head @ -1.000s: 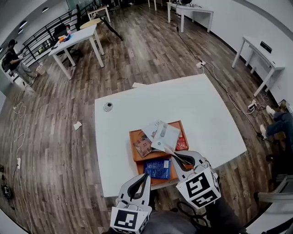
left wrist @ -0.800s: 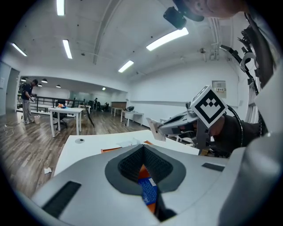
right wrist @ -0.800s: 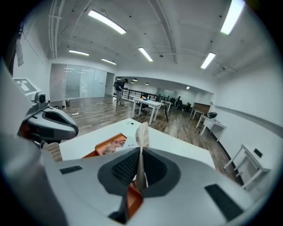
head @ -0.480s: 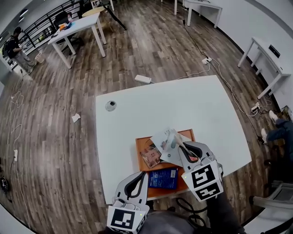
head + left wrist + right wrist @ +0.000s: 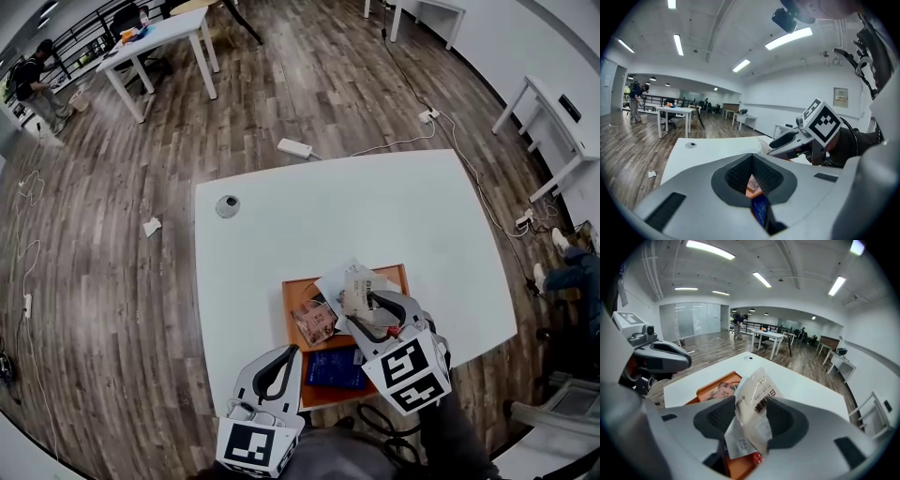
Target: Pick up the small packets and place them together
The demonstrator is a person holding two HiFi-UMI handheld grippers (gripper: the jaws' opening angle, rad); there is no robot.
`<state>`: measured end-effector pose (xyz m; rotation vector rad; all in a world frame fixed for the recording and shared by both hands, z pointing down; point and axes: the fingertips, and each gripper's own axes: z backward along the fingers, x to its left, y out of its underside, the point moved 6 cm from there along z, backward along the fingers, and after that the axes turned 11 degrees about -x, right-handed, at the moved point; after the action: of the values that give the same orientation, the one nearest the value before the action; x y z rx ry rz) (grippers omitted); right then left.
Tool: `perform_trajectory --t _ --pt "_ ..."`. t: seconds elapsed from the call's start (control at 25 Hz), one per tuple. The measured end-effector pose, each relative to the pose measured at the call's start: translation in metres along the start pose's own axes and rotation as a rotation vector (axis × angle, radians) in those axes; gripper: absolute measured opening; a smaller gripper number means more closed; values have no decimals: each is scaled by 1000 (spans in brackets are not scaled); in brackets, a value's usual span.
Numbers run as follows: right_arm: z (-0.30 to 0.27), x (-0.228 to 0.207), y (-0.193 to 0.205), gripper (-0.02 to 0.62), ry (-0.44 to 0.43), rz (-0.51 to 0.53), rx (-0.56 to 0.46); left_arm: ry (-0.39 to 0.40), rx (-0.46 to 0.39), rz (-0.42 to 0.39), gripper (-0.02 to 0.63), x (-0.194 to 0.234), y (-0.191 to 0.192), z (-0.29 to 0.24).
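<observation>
Step (judged): releasing white packet [image 5: 752, 401] over orange tray [image 5: 292, 292] | right gripper [image 5: 382, 305]: jaws have just been opening, packet loose between them | left gripper [image 5: 279, 361]: jaws closed, empty, blue packet [image 5: 336, 367] near their tips | next, likely: draw right jaws clear, fetch another packet.

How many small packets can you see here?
5, all at the orange tray: a blue packet at the near end, a pink packet at left, a plain white packet and a printed white packet at the far end, and a red packet peeking beneath. More may be hidden.
</observation>
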<state>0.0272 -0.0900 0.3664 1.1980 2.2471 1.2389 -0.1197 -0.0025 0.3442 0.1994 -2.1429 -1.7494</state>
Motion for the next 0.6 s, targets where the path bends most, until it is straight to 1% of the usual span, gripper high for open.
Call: perform_trajectory --t 0.08,0.2,0.44,0.6 --pt "0 2 1 212 -18 -1 -2 3 1 4 3 -2 0 1" --pt "2 4 3 225 -22 -3 -12 7 3 -1 3 -5 1 3" --pt "11 10 3 225 -4 5 -35 -1 -5 -13 3 -10 2 11" --pt "24 12 5 225 16 10 -52 11 -5 -14 3 -22 3 17"
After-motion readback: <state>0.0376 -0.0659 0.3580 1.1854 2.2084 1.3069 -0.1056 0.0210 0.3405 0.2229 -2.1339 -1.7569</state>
